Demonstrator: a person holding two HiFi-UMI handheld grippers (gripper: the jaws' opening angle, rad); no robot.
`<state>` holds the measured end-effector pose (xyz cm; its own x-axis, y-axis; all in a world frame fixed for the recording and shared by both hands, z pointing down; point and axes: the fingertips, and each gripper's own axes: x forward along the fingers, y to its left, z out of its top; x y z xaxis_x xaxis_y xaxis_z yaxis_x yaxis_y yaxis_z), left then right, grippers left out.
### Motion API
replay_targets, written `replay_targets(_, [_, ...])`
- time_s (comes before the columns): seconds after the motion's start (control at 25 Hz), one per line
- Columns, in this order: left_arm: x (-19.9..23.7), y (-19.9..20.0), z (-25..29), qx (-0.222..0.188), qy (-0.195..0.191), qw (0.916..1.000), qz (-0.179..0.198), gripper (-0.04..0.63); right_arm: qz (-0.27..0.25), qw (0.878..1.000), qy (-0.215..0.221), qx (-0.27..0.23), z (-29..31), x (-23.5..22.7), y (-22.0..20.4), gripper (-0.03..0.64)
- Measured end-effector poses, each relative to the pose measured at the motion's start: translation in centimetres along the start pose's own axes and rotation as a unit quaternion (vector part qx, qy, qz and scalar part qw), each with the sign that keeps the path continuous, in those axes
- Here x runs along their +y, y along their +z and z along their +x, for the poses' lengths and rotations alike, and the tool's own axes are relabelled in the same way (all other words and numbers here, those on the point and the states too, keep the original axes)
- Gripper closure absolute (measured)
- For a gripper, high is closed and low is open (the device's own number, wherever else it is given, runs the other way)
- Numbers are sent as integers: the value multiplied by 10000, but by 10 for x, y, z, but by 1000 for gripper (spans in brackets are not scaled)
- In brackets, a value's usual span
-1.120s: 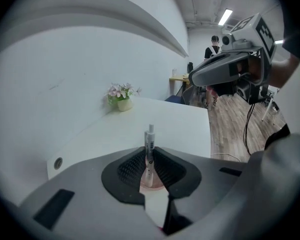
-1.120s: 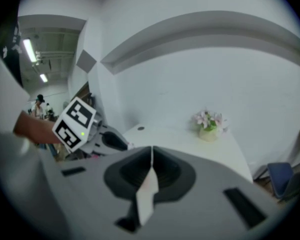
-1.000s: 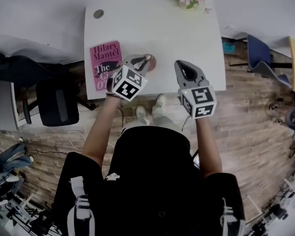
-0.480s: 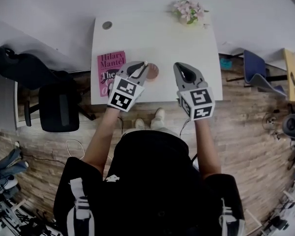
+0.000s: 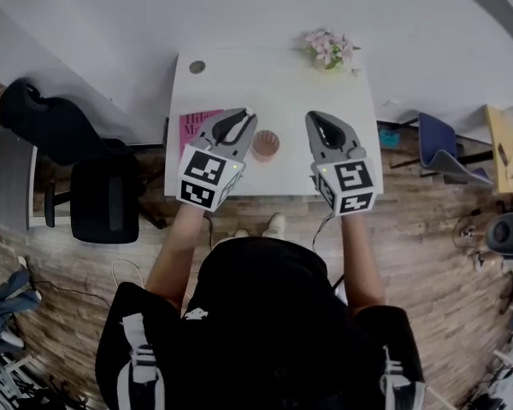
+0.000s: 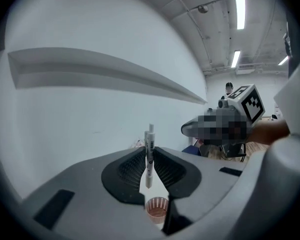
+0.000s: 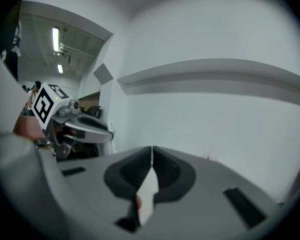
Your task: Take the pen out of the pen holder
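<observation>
**Inspector:** Findings, left to right?

**Assessor:** A pink book (image 5: 192,122) lies at the 8 o'clock side of the white table (image 5: 274,84), partly under the left gripper (image 5: 242,116). That gripper is clenched on the pen (image 6: 149,156), which stands upright between its pads. The pen's tip is clear above the pen holder (image 6: 156,209). In the head view the holder stands between the two grippers, at 4 o'clock from the left one's tip. The right gripper (image 7: 151,154) has its jaws pressed together with nothing in them. Pink flowers (image 5: 328,48) sit at the holder's 1 o'clock, well apart.

**Inspector:** Status?

**Assessor:** In my judgement the pen is out and only needs setting down.

**Inspector:** Hazards?

**Assessor:** The pads pinch a slim, smooth barrel. A sharp tilt could let the pen swivel or slip, so that it falls back into the holder or rolls off the table's near edge. A careless descent could also clip the holder's rim and topple it.
</observation>
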<state>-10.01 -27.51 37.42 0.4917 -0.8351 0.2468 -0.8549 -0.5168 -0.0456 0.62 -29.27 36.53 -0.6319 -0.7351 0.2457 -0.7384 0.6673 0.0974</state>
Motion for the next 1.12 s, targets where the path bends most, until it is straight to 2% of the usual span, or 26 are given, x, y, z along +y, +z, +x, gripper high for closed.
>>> replay_targets(0.28, [10,45,-22,-465,210,9986,157,531,-211,9989,-77,-423,-5,6,42,581])
replay_targets(0.56, [14,63,-42,-683,351,9966,283,531,-330,9966,-112,-742,-14,10,68,581])
replay_targets(1.12, [13,80,-66,-982,466,9938,213,531,-305,9961,-152,-816,-20,13,76,583])
